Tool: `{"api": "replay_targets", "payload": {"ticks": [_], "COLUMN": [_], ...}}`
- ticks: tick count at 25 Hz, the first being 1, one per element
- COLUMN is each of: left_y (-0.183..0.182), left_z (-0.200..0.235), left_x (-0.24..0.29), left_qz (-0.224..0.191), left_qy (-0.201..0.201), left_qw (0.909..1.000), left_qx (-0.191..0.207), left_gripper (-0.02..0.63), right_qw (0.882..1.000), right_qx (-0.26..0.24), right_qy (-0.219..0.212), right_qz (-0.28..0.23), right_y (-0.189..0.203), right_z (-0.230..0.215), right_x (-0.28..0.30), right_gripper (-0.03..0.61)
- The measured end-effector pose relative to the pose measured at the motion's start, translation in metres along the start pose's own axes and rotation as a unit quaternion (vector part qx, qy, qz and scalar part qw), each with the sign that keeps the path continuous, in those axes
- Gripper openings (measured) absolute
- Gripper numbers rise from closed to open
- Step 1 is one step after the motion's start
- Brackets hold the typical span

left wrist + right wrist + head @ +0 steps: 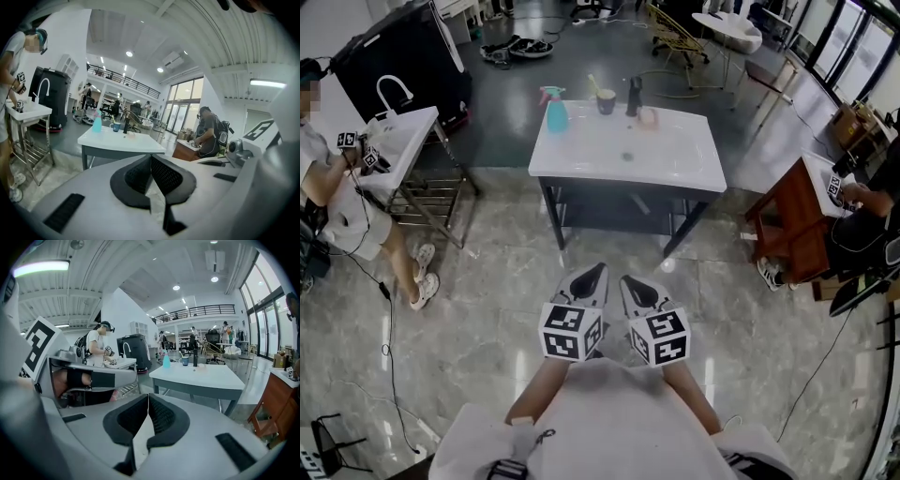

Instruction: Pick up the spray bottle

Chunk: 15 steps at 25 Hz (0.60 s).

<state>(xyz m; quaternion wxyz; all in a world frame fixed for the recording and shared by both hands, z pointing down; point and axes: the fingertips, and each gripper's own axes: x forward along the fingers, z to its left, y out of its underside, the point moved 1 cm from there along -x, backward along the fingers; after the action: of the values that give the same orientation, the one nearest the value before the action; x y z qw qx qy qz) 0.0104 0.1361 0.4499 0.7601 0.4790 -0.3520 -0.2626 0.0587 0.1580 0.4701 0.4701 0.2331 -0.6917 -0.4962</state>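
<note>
Standing well beyond left claw (601, 269), right claw (625, 280), spray bottle (555, 112)

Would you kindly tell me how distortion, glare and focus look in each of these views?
Head view: fisheye bends the edges, the glossy floor tiles glare, the spray bottle is sharp. Left gripper view: strong curvature, dark corners, the left gripper soft up close. Right gripper view: the same curvature, a ceiling light blown out.

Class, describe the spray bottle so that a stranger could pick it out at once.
Find the central white table. Along its far edge stands a row of things; the spray bottle is leftmost. It alone is turquoise with a pink top, beside a dark cup and black bottle.
</note>
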Motion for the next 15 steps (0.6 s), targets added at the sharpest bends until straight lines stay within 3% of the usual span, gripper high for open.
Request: {"api": "replay_targets", "payload": {"ticks": [6, 15], "left_y": [-0.008, -0.016], "left_z": [0.028, 0.060], "left_x": [0.012, 0.021], "left_qz": [0.004, 0.009], "left_qy": [0.004, -0.002], "left_qw": [1.0000, 0.9999], "left_qx": [-0.003, -0.010], "left_gripper": [0.026, 0.026], "right_qw": [1.000, 0.999], "right_qx": [-0.001, 0.036], "right_qy": [0.004, 0.010], "right_qz": [0.003, -0.023], "right_y": [-0.014, -0.027], "right_z": [0.002, -0.003], "right_x": [0.033, 0.058], "right_gripper": [0.028, 0.028]}}
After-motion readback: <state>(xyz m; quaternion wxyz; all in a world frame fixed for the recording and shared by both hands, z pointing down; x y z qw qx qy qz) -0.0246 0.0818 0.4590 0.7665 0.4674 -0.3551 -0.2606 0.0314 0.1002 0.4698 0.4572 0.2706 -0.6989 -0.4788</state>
